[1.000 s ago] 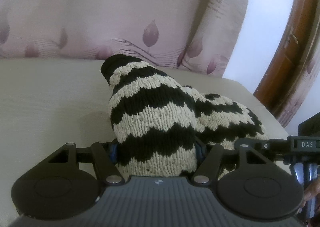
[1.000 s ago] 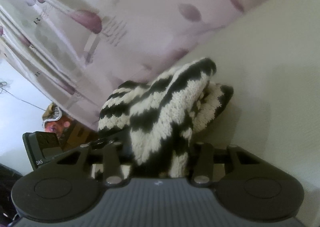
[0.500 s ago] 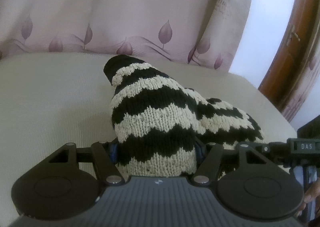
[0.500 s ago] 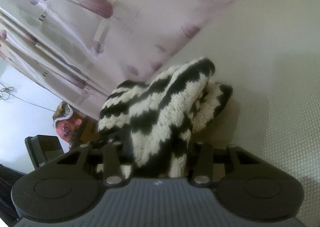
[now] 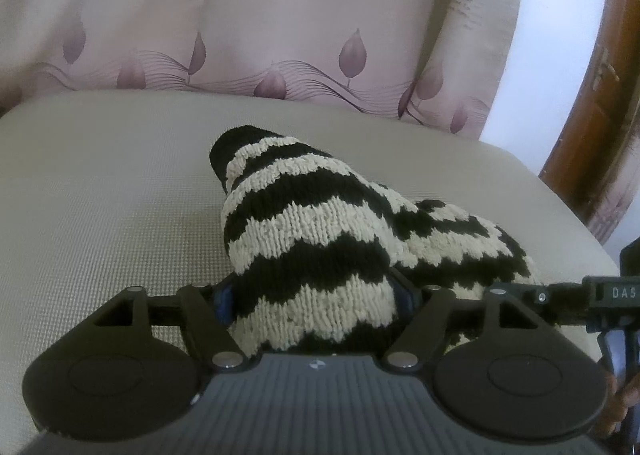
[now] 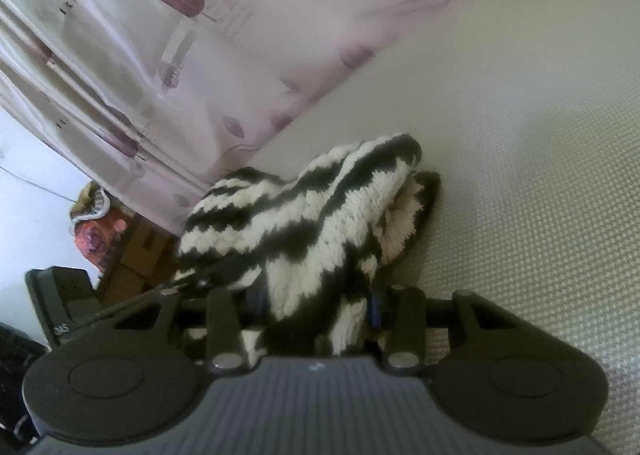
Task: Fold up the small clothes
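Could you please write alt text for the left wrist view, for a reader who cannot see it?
A black-and-cream striped knit garment lies bunched between the opening jaws of the left claw on a beige cushion. A pink leaf-print curtain hangs behind.

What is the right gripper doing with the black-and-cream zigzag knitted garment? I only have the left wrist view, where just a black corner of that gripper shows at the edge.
Observer: The right gripper is shut on the black-and-cream zigzag knitted garment, with a thick bunch of it between its pads.
Operator: Is the knit a single layer there?
Observer: No. On its right side a second layer lies under the top one, with the fuzzy cream inside showing.
Operator: Anything in the background that I cannot see?
Observer: Past the pink leaf-print curtain, a reddish floral bundle sits next to what look like brown cardboard boxes.
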Tool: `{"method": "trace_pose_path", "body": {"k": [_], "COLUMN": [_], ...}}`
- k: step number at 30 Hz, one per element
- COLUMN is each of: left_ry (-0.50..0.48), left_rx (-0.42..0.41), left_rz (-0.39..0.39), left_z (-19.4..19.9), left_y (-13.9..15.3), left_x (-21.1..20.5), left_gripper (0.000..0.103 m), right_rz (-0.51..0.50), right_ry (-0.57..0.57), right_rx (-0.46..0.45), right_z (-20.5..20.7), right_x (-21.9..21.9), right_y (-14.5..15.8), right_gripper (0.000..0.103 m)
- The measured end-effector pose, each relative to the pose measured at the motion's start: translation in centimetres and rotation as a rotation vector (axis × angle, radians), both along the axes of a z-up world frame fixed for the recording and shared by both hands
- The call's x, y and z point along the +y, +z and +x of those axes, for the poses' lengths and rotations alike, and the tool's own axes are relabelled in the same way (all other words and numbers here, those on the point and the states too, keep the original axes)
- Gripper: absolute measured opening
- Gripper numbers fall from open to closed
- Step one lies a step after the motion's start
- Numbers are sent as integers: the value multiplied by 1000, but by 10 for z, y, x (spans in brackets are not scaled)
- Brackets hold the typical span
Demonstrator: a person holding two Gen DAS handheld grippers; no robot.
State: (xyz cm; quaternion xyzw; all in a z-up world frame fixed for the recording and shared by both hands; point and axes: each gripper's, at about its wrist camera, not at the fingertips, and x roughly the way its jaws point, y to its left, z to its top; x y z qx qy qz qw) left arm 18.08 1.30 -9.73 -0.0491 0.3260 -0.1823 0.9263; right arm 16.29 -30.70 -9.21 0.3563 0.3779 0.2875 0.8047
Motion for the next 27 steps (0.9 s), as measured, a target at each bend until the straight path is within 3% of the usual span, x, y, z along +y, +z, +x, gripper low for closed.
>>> {"method": "trace_pose_path", "body": {"k": [10,12,18,22,27], "left_ry": [54,63,95,121,122], "left_rx": [-26,-31,-48,-87,-152], "left_rz": [18,22,38,80,166], "left_z": [-7,-9,-14,-26,-50], "left_y": [-7,-9,-8,-1,13], "left_x": [-2,-2,-2,-5,-14], "left_gripper": [91,93,100,102,103], "right_rz": [-105,-139,-222,-252,-297], "right_ry": [-11,-20,-45,-61,-101], "right_rx": [-36,-50,-92,-118,-224], "right_z": [-7,-9,-16,-22,-52], "right_x": [7,9,15,17,20], "right_y": [-1,0,3,10,34], "right_gripper": [48,56,61,61,64]}}
